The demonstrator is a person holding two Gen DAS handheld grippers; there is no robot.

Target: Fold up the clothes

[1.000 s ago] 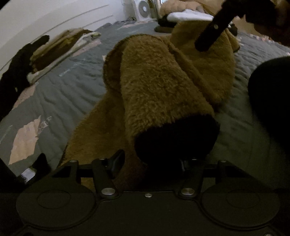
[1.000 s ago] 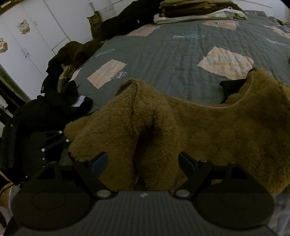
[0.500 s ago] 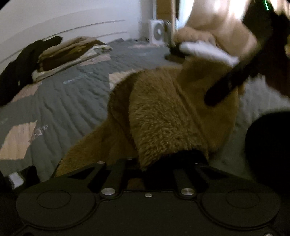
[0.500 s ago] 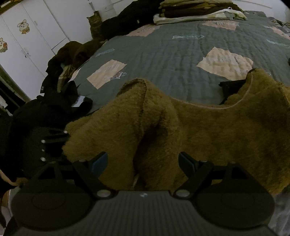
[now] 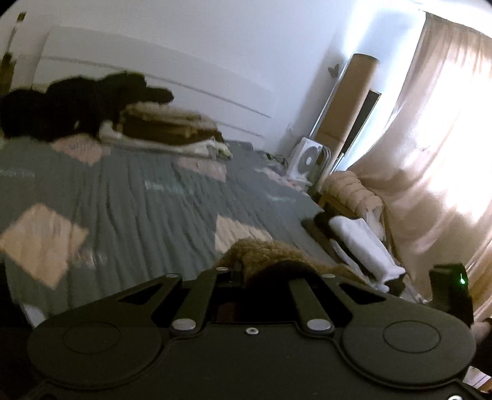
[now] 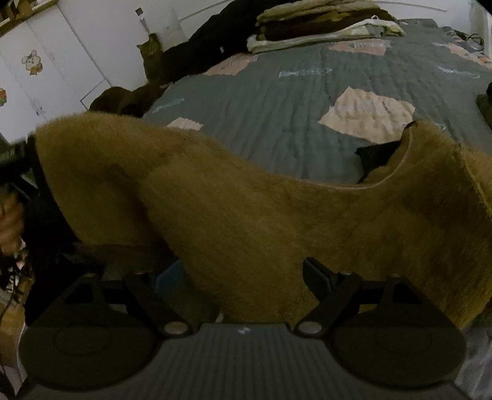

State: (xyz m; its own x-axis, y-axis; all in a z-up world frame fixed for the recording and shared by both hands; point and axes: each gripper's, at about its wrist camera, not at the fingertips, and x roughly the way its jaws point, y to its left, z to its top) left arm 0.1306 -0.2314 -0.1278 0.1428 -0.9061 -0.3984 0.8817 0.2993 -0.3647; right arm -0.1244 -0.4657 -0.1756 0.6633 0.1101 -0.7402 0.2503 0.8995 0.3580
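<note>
A brown fleece garment (image 6: 261, 215) lies across the near edge of the grey patchwork quilt (image 6: 276, 107). Its left end is pulled up and out to the left, where my left gripper (image 6: 26, 154) holds it. In the left wrist view the left gripper (image 5: 264, 274) is shut on the fleece cuff (image 5: 267, 255), raised above the bed. My right gripper (image 6: 243, 274) stands open low over the garment's near edge. Fleece lies between its spread fingertips, and the pads do not press on it. A black collar lining (image 6: 378, 157) shows at the neckline.
A stack of folded clothes (image 6: 323, 27) and a black heap (image 5: 77, 101) sit at the head of the bed. A cat (image 6: 152, 52) sits by the white wardrobe doors (image 6: 46, 61). A fan (image 5: 307, 160), white cloth (image 5: 363, 243) and curtain (image 5: 430, 154) are beside the bed.
My left gripper shut on the fleece cuff and lifted it, rolling as it rose. The garment's left end now hangs stretched upward. The right gripper stayed in place, open.
</note>
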